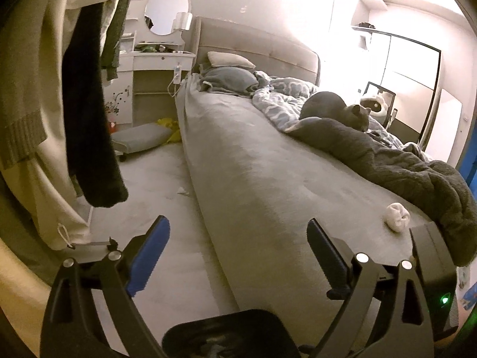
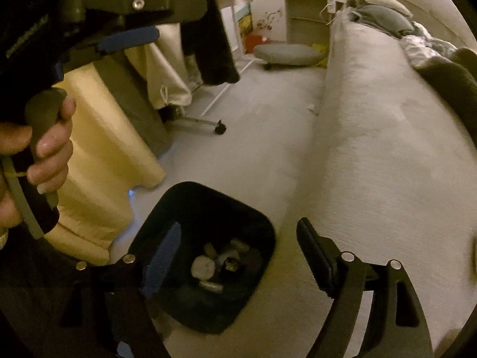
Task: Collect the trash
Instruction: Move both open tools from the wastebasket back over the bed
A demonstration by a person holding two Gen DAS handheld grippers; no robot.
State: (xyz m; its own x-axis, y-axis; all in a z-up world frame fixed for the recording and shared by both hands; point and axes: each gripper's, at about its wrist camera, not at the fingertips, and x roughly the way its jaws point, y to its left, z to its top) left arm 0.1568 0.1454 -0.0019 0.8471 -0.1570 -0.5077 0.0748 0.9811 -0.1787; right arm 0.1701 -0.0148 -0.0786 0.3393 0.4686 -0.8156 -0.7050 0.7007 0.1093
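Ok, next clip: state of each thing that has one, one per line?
Left hand-held gripper: open, empty, above the bed edge.
Right hand-held gripper: open, empty, over the bin.
Trash bin: upright on the floor, uncovered, some trash inside.
White wad: lying on the bed, not picked up.
Floor scrap: lying beside the bed.
Cat: curled up on the bed.

grey bed (image 1: 268,179), black bin (image 2: 208,217), white wad (image 1: 396,216)
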